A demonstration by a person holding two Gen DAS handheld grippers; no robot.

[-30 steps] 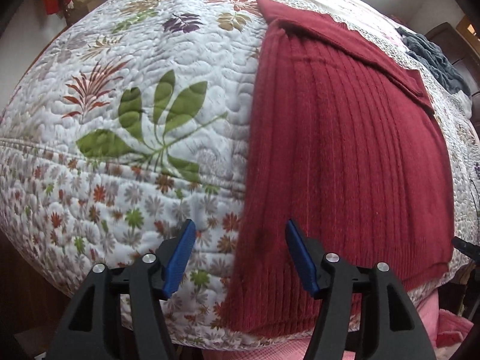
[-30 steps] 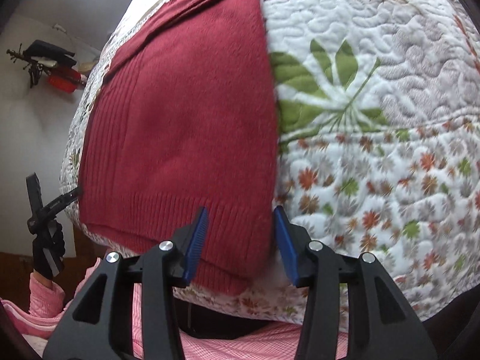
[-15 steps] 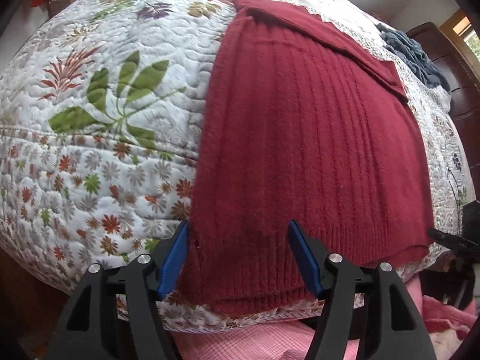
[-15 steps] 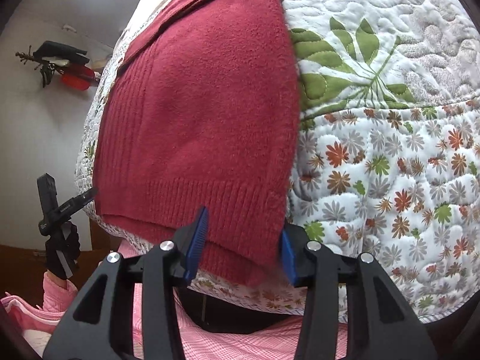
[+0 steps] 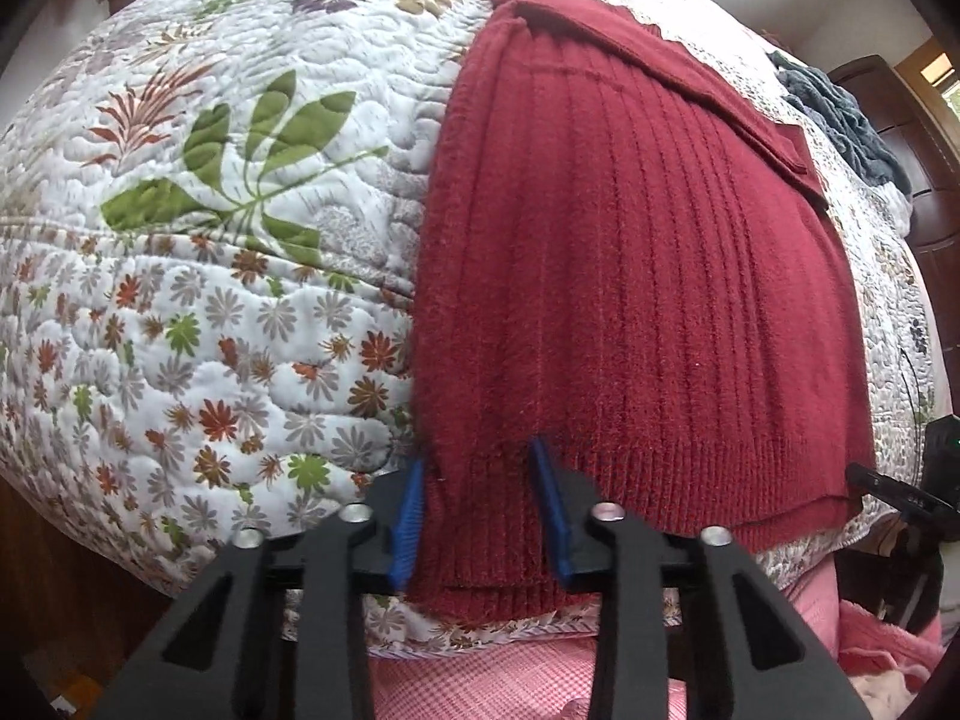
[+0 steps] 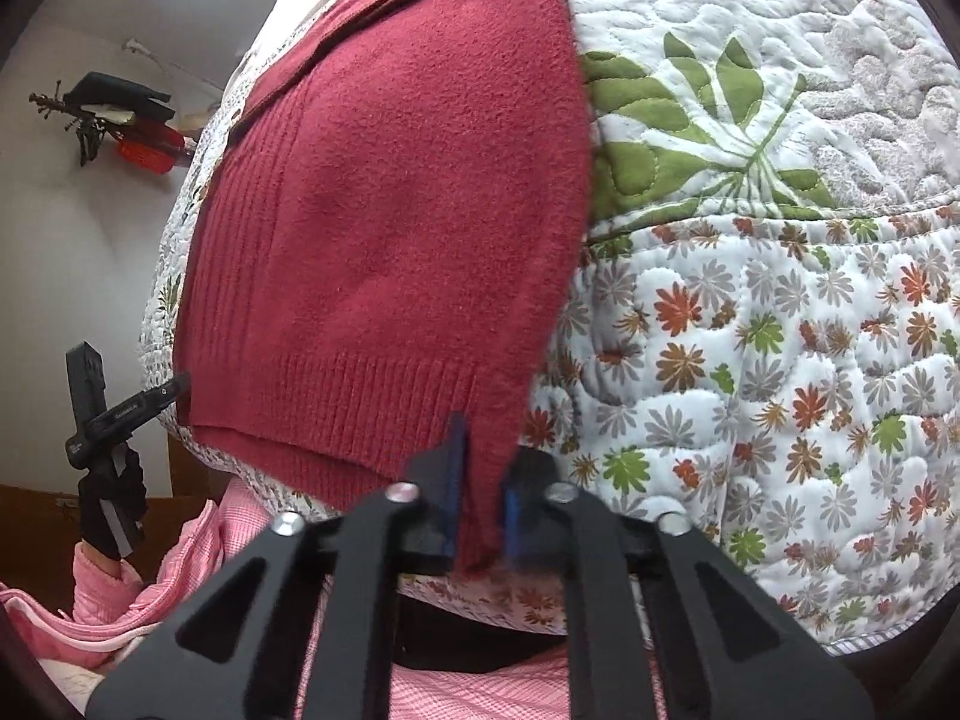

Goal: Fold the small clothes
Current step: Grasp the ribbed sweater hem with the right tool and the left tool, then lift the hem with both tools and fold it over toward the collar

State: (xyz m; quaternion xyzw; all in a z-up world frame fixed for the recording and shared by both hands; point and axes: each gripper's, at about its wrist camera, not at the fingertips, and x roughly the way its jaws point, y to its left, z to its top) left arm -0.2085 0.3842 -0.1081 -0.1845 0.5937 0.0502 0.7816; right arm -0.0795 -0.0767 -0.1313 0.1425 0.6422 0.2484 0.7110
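1. A dark red knitted sweater (image 5: 630, 276) lies flat on a flowery quilt (image 5: 210, 324) on a bed. Its bottom hem hangs at the near edge of the bed, right by the person. Its long way runs from the hem away to the far end, where one part is folded across.
2. The left gripper (image 5: 480, 516) is at the near left corner of the hem. Its blue fingers sit one on each side of the corner, with a thick bit of red knit between them. They look partly closed, but I cannot tell if they are squeezing the cloth yet.
3. The right gripper (image 6: 483, 507) is at the near right corner of the sweater (image 6: 384, 228). Its fingers are pressed close together with the red edge pinched between them. That side looks grabbed.
4. So both tongs are at the hem end, one on each corner, and the whole sweater lies straight ahead of them. I think the next move is to lift the hem and carry it forward toward the far end.
5. There are no boxes or baskets to see. A grey cloth heap (image 5: 840, 120) lies far off on the bed.
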